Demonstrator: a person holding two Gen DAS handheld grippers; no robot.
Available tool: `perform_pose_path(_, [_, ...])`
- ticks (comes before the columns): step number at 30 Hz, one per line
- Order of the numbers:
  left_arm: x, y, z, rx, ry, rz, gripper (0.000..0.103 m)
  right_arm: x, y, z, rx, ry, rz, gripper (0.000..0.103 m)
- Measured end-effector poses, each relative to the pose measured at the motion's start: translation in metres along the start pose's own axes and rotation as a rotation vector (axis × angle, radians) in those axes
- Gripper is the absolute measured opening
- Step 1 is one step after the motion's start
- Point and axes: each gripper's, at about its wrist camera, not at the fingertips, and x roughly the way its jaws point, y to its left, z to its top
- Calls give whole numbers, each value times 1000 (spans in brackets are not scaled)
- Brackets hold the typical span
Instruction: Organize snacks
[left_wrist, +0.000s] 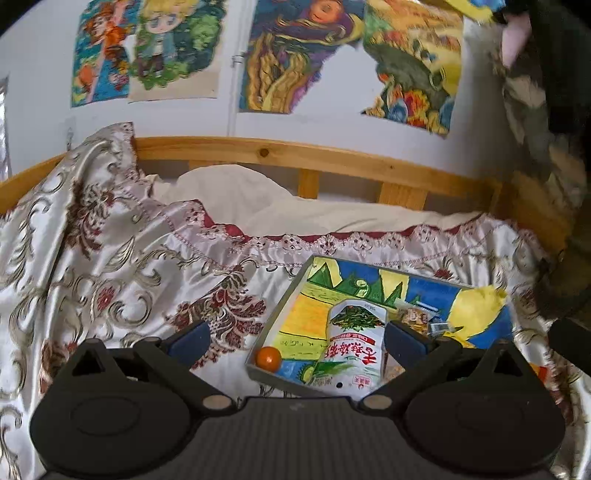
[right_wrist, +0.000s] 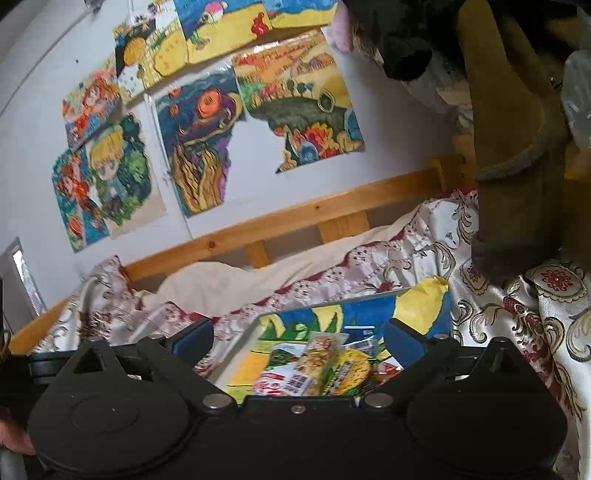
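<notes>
Both tongs wide open, nothing btwn them. Left gripper (left_wrist: 297, 341) sits above the near-left corner of the tray (left_wrist: 284, 306) on the bedspread (left_wrist: 129, 266). White snack bag (left_wrist: 351, 347) lies in the tray just ahead, long axis near-to-far; orange ball (left_wrist: 269, 357) at its left. Right gripper (right_wrist: 299, 341) hangs over the other packets (right_wrist: 325, 362), right side of the tray. Left hand looks nearer the bag.

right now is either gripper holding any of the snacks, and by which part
Nothing is held. The left gripper and right gripper both stand open above the tray.
</notes>
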Motion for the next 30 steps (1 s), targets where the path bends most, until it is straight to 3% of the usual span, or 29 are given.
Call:
perform_pose_path(12, [-65,42,-34,-66,-32,2,102,-71,25,-21,-25,-35,-9,102])
perform_pose_path(30, [-138,60,-92,30,-70,3,103,-144,50,-78,-119,-4,-55,102])
